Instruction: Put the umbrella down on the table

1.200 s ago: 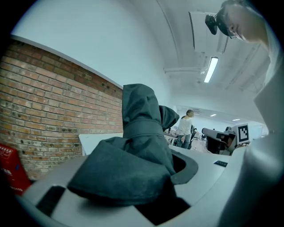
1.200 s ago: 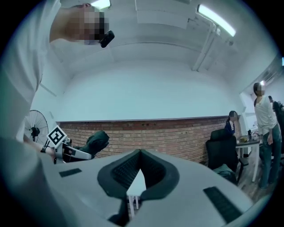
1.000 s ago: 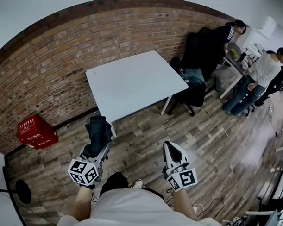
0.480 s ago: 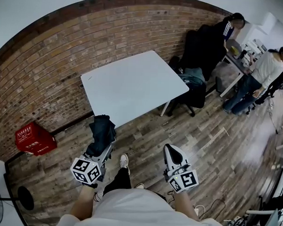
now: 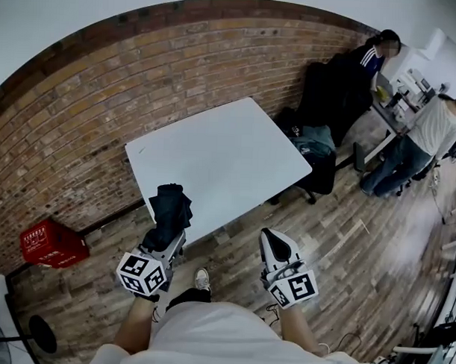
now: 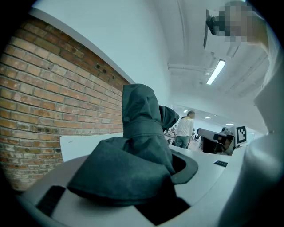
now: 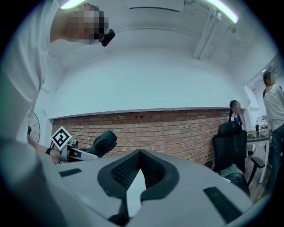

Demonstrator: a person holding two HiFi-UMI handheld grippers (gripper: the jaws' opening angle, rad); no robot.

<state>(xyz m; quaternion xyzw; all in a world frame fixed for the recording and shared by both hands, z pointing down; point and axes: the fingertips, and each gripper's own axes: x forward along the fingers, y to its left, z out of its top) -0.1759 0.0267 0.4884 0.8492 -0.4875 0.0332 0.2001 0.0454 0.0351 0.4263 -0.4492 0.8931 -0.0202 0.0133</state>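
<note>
left gripper (image 5: pixel 165 239): clamped on umbrella (image 5: pixel 169 210) | umbrella: dark, folded, held up, apparently over the near edge of the table (image 5: pixel 229 151) | right gripper (image 5: pixel 275 242): jaws together, empty, over floor (image 5: pixel 345 241)

Umbrella (image 5: pixel 168 211): dark matt cloth (creased). Table (image 5: pixel 221 151): smooth white top. Wall (image 5: pixel 104 91): rough brick. Floor (image 5: pixel 345 241): wood planks.

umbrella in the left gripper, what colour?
The umbrella is plain dark grey-green fabric, no pattern; it shows best in the left gripper view.
</note>
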